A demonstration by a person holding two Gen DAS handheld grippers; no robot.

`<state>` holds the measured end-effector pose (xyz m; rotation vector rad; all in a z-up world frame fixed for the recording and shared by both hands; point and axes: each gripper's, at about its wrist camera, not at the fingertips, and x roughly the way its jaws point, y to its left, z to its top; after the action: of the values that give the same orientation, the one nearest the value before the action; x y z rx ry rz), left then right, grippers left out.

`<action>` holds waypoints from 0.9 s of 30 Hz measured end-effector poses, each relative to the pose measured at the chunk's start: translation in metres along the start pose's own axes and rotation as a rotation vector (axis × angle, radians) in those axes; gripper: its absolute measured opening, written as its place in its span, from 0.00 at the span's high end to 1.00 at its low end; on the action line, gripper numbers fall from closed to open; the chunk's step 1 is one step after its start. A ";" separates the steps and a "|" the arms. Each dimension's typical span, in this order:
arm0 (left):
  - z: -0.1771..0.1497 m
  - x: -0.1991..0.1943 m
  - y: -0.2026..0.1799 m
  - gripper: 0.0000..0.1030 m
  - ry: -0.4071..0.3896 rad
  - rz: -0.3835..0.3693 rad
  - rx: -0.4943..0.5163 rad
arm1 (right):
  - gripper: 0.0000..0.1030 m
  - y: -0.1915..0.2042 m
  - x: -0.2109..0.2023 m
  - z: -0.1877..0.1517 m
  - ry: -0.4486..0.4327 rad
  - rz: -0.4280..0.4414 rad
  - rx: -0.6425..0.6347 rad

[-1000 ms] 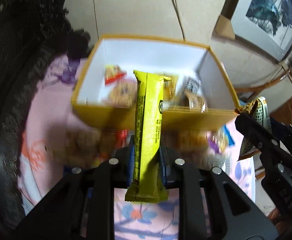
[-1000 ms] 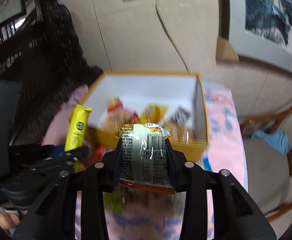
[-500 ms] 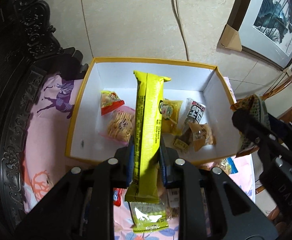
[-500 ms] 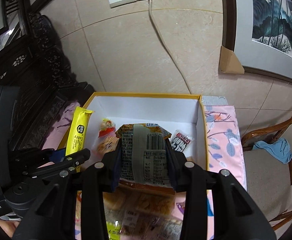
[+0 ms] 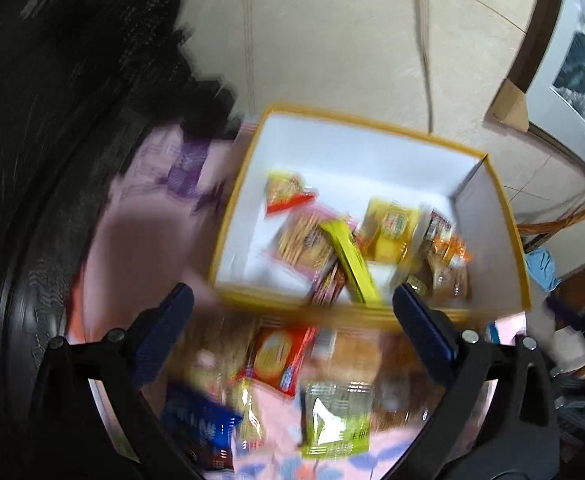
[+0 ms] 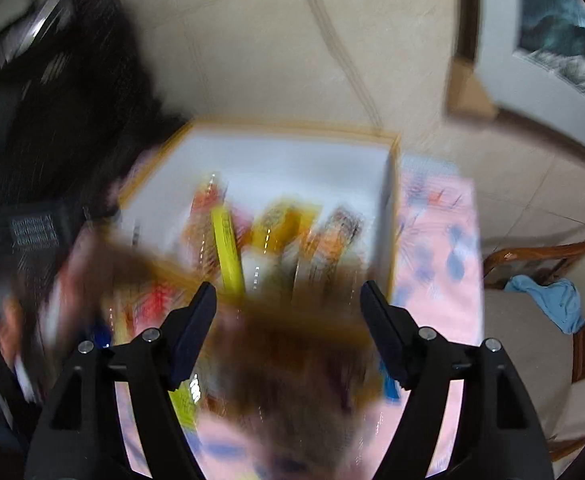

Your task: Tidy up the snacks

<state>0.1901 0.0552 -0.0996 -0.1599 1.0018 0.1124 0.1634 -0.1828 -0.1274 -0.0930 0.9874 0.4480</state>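
Note:
A yellow-rimmed white box stands on the pink cloth and holds several snack packets. The long yellow bar lies inside it, leaning on the near wall; it also shows in the right wrist view. My left gripper is open and empty, just short of the box's near wall. My right gripper is open and empty above the near wall of the box. Both views are blurred by motion.
Loose snacks lie on the pink cloth in front of the box: a red packet, a green packet, a blue packet. A dark carved chair stands left. A wooden chair with blue cloth stands right.
Both grippers opened and let go: the yellow bar and the orange-and-silver packet dropped into the box. Both grippers have pulled back and lower, toward the loose snacks.

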 end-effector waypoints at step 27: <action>-0.143 -0.005 0.108 0.02 0.225 0.147 -0.069 | 0.20 0.041 0.061 -0.131 0.195 -0.093 -0.038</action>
<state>0.0507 0.1344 -0.1802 -0.1646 1.2345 0.2684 0.0723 -0.1623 -0.2458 -0.2196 1.1606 0.3772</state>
